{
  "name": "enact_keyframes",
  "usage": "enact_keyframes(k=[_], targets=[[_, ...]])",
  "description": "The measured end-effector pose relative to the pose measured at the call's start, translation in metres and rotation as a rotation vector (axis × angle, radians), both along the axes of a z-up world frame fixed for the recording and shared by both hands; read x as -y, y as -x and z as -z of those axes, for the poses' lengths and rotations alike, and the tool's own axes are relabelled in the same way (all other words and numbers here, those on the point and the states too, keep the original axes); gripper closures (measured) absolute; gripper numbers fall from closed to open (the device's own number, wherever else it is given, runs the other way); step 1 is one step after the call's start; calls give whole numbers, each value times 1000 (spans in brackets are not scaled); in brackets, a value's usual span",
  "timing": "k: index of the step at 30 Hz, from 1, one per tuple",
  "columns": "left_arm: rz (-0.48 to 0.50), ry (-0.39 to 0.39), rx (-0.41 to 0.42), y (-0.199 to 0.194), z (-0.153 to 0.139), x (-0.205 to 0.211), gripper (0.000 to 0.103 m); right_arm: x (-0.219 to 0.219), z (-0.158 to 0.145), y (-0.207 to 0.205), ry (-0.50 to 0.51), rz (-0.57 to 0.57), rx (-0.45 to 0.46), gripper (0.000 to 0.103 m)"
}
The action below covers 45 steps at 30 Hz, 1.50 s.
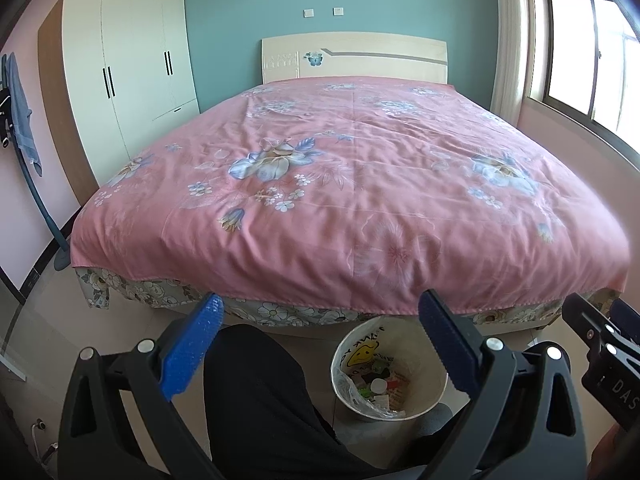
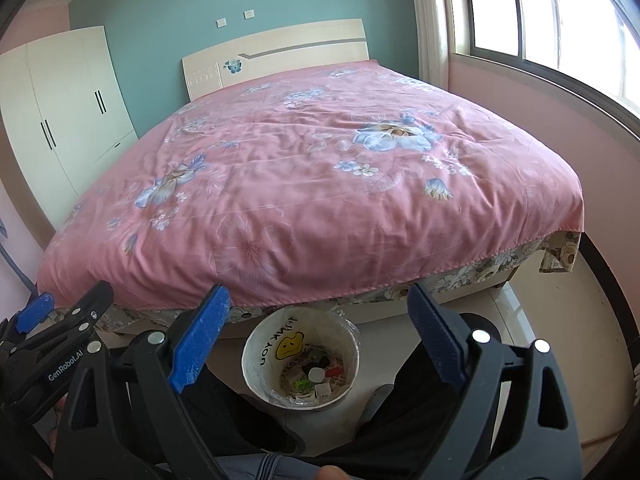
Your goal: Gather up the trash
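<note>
Right wrist view, fingers (image 2: 436, 332) wide apart, empty

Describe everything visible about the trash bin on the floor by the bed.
The trash bin is a round, cream-white pail standing upright on the tiled floor just in front of the foot of the bed. Its inner wall bears a yellow smiley face and dark lettering. A clear plastic liner shows, crinkled over the rim. Inside lie small pieces of trash: a white cap, green and red bits, printed paper scraps. Nothing grips or touches it from above; a person's dark-clothed legs flank it.
</note>
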State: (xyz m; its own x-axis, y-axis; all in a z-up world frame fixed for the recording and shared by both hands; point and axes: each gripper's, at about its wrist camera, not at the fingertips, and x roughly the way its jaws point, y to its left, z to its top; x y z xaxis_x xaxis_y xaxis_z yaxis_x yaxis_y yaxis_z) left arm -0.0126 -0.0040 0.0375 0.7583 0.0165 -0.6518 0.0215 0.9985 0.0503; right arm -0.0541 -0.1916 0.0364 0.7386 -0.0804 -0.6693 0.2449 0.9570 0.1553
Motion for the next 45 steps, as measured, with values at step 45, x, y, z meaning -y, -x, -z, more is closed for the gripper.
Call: enact_keyframes(k=[45], targets=[[17, -15, -25, -1, 9, 6, 4, 2, 10, -2, -15, 0, -35, 14]])
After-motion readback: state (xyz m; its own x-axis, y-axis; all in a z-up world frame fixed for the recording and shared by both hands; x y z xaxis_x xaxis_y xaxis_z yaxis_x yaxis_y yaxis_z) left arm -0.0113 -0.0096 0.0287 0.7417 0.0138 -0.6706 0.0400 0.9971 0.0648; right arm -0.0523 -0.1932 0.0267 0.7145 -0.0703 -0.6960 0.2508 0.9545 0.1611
